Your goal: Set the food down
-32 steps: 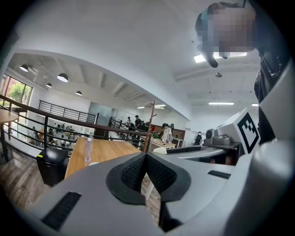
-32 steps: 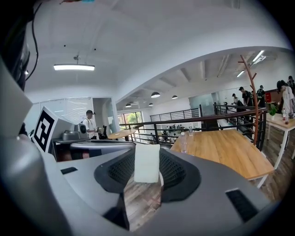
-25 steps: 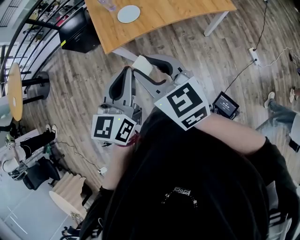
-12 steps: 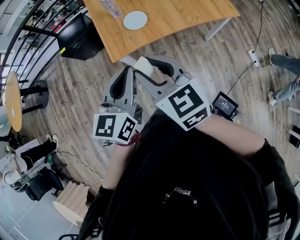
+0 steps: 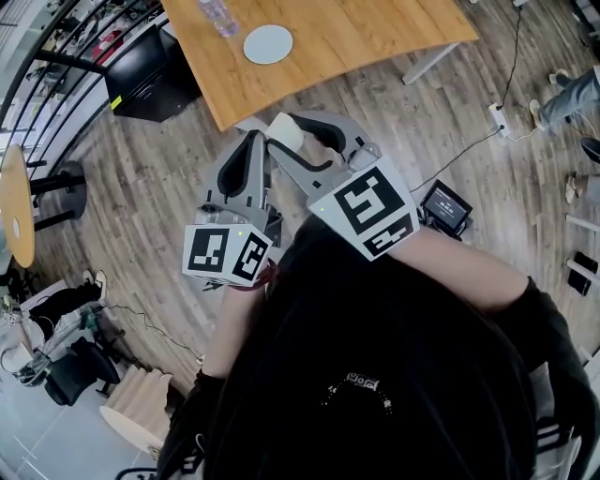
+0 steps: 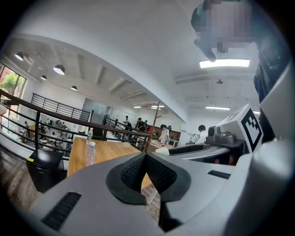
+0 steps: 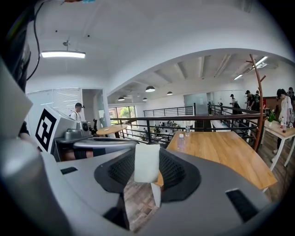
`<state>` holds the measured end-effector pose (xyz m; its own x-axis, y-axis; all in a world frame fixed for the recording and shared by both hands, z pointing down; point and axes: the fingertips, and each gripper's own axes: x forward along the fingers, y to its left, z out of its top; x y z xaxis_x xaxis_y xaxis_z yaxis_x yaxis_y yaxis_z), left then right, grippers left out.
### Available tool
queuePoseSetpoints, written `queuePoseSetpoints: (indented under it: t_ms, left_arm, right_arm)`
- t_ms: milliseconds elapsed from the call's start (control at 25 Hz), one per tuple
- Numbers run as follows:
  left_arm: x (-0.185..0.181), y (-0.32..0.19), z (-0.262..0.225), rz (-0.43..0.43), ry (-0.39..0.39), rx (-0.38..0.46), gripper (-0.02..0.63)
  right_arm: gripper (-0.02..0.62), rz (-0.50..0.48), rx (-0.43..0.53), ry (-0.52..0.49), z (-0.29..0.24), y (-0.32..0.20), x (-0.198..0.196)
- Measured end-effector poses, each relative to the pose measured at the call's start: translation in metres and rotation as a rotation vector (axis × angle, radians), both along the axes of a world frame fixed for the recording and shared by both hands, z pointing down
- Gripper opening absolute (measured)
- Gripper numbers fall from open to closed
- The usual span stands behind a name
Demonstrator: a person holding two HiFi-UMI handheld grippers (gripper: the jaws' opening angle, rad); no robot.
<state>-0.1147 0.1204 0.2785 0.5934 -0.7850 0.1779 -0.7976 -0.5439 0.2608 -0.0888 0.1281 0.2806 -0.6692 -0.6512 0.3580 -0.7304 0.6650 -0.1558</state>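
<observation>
Wood plank floor (image 5: 141, 178), curved wooden table (image 5: 328, 37), black railing (image 7: 184, 120), ceiling strip light (image 7: 63, 54).

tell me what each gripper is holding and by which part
The right gripper holds a pale white block of food, pinched by its two opposite flat sides between the pads. The left gripper is shut on nothing.

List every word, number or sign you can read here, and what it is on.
No text here is readable.
Black shirt: small pale print, too small to read.
Left cube, right cube: square marker patterns, no letters.
Floor device: screen too blurred.
Water bottle: label unreadable.
</observation>
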Motion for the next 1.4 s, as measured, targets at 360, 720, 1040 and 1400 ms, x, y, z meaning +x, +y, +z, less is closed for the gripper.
queuePoseSetpoints:
  t_ms: [360,720,1040,1400]
  left_arm:
    - [0.001,-0.058,-0.013,-0.062,-0.030,0.013,0.005]
    - [0.024,-0.118,-0.009,-0.110,-0.062,0.003,0.005]
    - [0.031,-0.148,-0.007,-0.177,-0.093,-0.022,0.005]
    - [0.042,-0.173,0.000,-0.219,-0.099,-0.056,0.005]
  right_arm:
    - [0.170,-0.056,0.017,-0.036,-0.012,-0.060,0.002]
    - [0.170,-0.115,0.010,-0.062,-0.007,-0.121,0.024]
    - [0.170,-0.187,-0.013,-0.095,-0.005,-0.153,0.031]
    - [0.170,-0.212,-0.039,-0.135,0.002,-0.178,0.043]
